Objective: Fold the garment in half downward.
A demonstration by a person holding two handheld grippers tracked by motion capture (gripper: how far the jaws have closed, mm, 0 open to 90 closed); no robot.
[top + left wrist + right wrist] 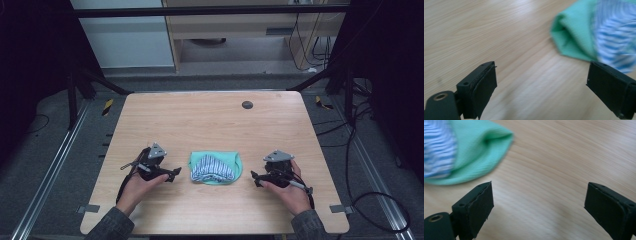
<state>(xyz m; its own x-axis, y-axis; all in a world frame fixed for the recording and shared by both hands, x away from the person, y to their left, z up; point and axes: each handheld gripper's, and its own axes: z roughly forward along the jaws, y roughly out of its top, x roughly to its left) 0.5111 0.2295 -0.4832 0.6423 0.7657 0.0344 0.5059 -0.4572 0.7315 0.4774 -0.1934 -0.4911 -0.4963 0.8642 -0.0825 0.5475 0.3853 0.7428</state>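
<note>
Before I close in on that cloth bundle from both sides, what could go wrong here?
1. The blue-striped cloth lies loose on the green cloth; pinching only a green edge could let the striped piece slide off.
2. Both the left gripper and the right gripper are open and low over the table; their fingers might scrape the wood or push the bundle instead of gripping it.
3. Closing from opposite sides could bunch the folded fabric.

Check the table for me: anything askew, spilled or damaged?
Nothing stands out. The folded green cloth with the blue-and-white striped cloth on it lies between the left gripper and right gripper, both open, on the wooden table. No spills or visible damage.
</note>
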